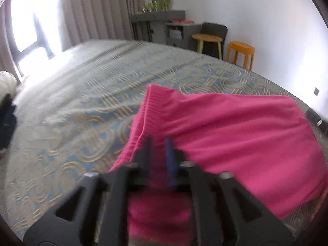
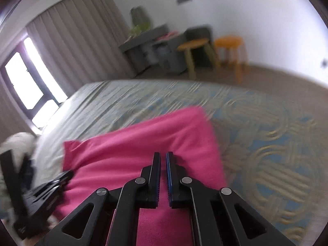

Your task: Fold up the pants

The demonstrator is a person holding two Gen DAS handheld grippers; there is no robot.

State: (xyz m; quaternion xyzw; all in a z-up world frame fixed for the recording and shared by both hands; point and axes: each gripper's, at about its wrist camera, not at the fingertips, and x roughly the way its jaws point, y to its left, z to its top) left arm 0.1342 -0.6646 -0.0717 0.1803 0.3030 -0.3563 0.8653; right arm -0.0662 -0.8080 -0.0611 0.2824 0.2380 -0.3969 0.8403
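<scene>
Black gripper arms fill the bottom of both views. Between them lie the pink pants [image 1: 235,131], spread on the bed [image 1: 82,106] and filling the lower right of the left wrist view, with the ribbed waistband [image 1: 147,110] running from the centre down toward the lower left. The left gripper [image 1: 160,143] sits at that waistband edge with its jaws partly apart; pink cloth shows in the gap, but the picture is blurred, so whether the pads pinch it is hard to say. In the right wrist view the pants [image 2: 143,147] take up the lower centre, one corner reaching toward the upper right of the cloth. The right gripper [image 2: 163,155] hovers over them with its jaws nearly together, a thin slit between the blue pads and nothing caught there. At the lower left of that view the other gripper [image 2: 51,186] shows at the cloth's edge. Behind the bed stand a yellow stool [image 2: 229,47], a round side table [image 2: 194,45], a grey desk [image 2: 143,39], curtains [image 2: 78,45] and a bright window [image 2: 30,82].
</scene>
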